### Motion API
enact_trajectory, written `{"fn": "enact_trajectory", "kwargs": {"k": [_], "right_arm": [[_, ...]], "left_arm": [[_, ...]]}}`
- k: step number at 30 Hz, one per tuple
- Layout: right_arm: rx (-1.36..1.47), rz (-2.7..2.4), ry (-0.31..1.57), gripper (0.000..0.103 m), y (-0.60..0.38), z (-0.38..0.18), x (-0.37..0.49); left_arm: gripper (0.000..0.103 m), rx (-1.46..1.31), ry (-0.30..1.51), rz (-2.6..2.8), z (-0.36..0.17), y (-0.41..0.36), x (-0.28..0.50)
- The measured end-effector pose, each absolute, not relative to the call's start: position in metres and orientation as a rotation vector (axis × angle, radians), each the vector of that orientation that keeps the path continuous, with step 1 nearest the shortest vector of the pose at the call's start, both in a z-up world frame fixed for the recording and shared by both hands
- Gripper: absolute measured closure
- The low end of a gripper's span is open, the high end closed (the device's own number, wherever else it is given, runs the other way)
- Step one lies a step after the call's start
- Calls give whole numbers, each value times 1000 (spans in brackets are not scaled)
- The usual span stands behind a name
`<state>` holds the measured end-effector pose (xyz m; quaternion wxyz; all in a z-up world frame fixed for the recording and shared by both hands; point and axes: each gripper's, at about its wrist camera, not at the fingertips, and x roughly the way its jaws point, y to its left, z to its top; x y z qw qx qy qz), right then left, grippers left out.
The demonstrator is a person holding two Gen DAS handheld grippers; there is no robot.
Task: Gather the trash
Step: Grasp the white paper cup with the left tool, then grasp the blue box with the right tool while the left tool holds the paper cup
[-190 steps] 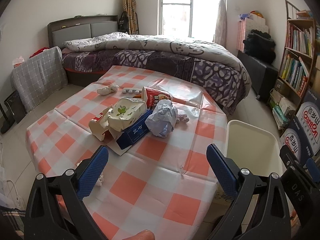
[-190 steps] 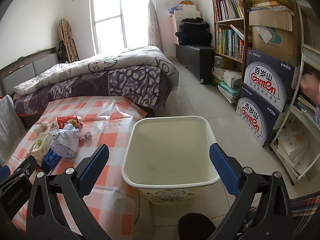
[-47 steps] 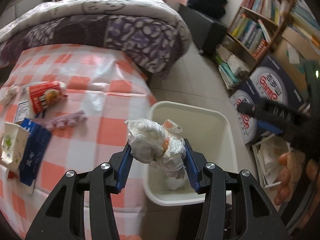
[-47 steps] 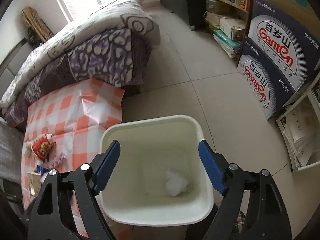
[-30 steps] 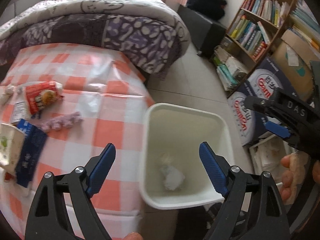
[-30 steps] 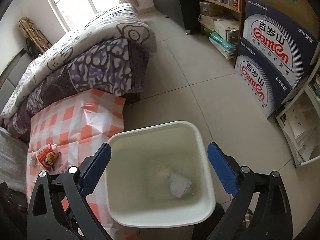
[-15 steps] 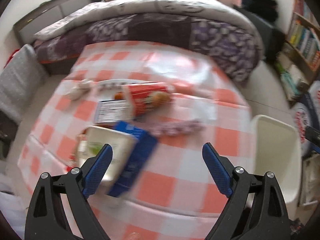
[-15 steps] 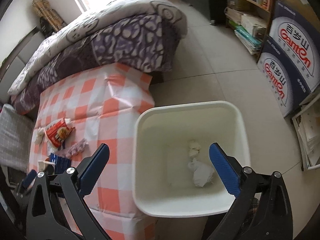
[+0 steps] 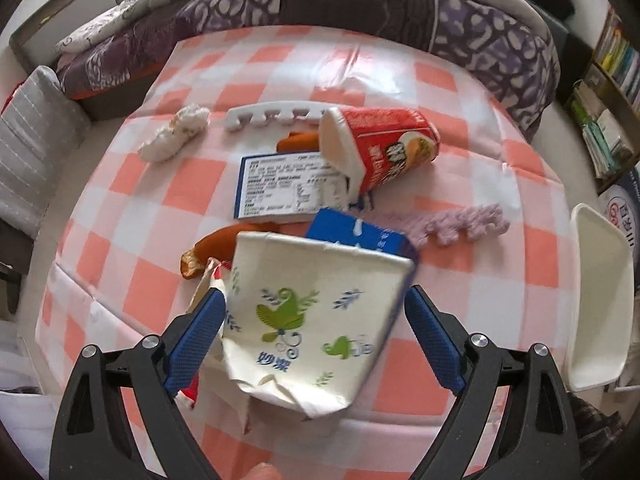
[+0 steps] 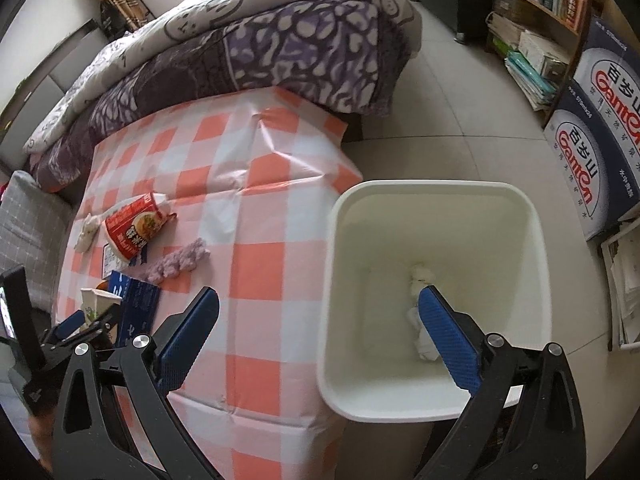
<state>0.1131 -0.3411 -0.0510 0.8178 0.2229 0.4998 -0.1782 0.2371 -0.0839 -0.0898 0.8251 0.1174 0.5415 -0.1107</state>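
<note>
A white paper bowl [image 9: 316,320] with green leaf print lies on its side on the checked table [image 9: 440,360]. My left gripper [image 9: 316,336] is open around it, one blue pad on each side, neither visibly pressing. Behind it lie a blue carton [image 9: 360,236], a ticket [image 9: 288,184], a red noodle cup [image 9: 384,148], a purple foam strip [image 9: 464,224], a white foam strip [image 9: 272,118] and a tissue wad [image 9: 174,136]. My right gripper [image 10: 318,338] hangs open and empty over the near rim of the white bin [image 10: 432,188], which holds crumpled white trash [image 10: 422,276].
The bin [image 9: 600,300] stands on the floor against the table's right edge. A bed [image 10: 260,40] borders the table's far side. Printed cartons [image 10: 600,140] and a bookcase [image 10: 540,0] stand to the right of the bin. A grey cushion [image 9: 28,152] leans at the left.
The left gripper let the crumpled white bag fall into the bin, swung left over the table and came down around the paper bowl. The right gripper drifted left, still open.
</note>
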Motion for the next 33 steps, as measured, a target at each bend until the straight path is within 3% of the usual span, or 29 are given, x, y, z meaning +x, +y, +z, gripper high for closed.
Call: {"fn": "enact_trajectory", "kwargs": {"k": [3, 5, 6, 17, 27, 33], "right_arm": [[463, -360, 1070, 7, -328, -52, 121], [456, -344, 1075, 7, -317, -54, 126], [452, -337, 1077, 7, -313, -55, 128], [419, -242, 1125, 7, -247, -73, 157], [434, -139, 1131, 7, -196, -84, 176], [626, -163, 1145, 7, -175, -113, 192]], "left_arm": [[32, 241, 1125, -267, -84, -76, 234], [70, 244, 1107, -290, -77, -71, 231], [73, 238, 1111, -292, -74, -68, 230], [82, 29, 1092, -285, -46, 2, 227], [83, -165, 959, -293, 11, 49, 215], [83, -180, 902, -250, 29, 66, 206]]}}
